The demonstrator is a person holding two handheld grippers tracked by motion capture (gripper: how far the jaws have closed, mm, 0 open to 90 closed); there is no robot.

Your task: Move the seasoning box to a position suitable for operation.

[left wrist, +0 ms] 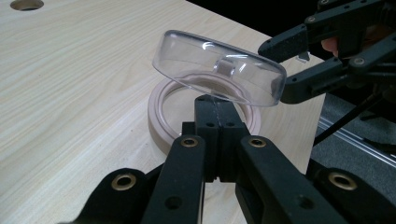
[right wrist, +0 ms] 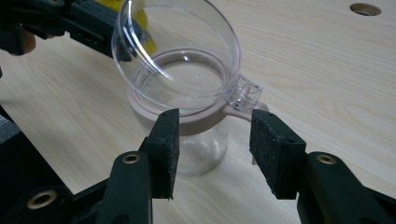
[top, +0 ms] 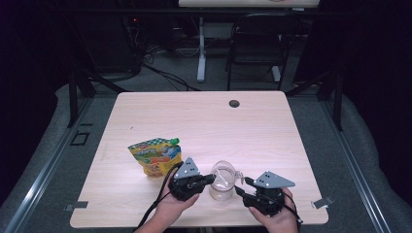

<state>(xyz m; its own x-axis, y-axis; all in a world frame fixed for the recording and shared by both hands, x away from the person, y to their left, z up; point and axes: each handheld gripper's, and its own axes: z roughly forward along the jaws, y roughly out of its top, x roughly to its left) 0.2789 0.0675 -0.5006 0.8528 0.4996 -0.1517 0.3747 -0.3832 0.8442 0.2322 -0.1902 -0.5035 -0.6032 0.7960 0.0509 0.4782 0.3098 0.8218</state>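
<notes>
A clear glass jar (top: 221,187) with a pinkish-beige collar (right wrist: 196,122) stands near the front edge of the wooden table (top: 204,121), directly between the two grippers. Its clear domed lid (left wrist: 219,67) is tipped up and open on a hinge (right wrist: 243,93). The left gripper (left wrist: 217,119), just left of the jar in the high view, has its jaws pressed together at the near rim of the collar, with the raised lid just above their tips; whether they pinch the rim itself I cannot tell. The right gripper (right wrist: 212,140) has its jaws spread wide, one to either side of the hinge and collar and touching neither. A yellow snack pouch (top: 155,158) lies just beyond the left gripper.
</notes>
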